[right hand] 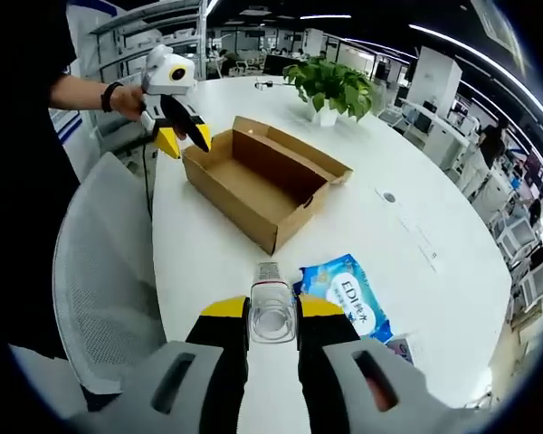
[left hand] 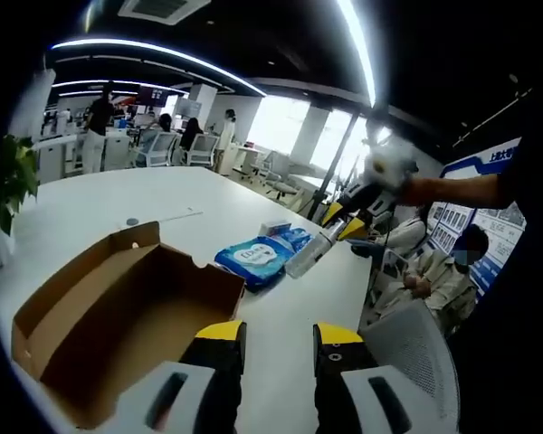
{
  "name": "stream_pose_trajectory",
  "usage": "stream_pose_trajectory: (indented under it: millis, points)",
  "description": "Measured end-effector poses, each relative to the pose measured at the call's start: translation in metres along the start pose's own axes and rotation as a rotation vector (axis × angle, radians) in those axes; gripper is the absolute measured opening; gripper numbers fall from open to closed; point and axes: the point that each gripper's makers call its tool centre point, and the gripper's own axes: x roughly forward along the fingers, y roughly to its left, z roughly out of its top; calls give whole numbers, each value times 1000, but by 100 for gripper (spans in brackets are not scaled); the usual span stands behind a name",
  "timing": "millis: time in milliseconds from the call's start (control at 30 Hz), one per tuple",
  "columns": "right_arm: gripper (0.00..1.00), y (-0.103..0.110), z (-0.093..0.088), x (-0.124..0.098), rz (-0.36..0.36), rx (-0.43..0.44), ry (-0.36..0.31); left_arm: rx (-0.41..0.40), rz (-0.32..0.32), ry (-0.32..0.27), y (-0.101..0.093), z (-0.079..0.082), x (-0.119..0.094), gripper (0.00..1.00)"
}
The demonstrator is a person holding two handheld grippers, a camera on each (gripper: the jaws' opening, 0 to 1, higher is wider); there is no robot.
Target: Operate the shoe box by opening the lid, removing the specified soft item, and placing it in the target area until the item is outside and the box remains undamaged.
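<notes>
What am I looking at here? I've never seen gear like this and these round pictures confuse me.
A person holds a hand-operated claw in each hand, and each carries a fisheye camera looking along its jaws. In the left gripper view, the left claw is open and empty near an open cardboard shoe box on a white table. In the right gripper view, the right claw grips a clear plastic bottle. A blue wipes packet lies beside the box, and a potted plant stands behind it.
</notes>
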Motion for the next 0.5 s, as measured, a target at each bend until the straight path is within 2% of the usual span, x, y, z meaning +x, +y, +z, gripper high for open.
stream_pose_trajectory:
  millis: [133,300,500]
  points:
    - [17,-24,-2,1,-11,-14,37,-24,27,-10,6,-3,-6,30]
    - [17,-52,-6,5,-22,-45,92,-46,56,6,13,-14,-12,30]
    - [17,-86,-9,11,-36,-71,152,-71,93,-12,21,-12,-19,29]
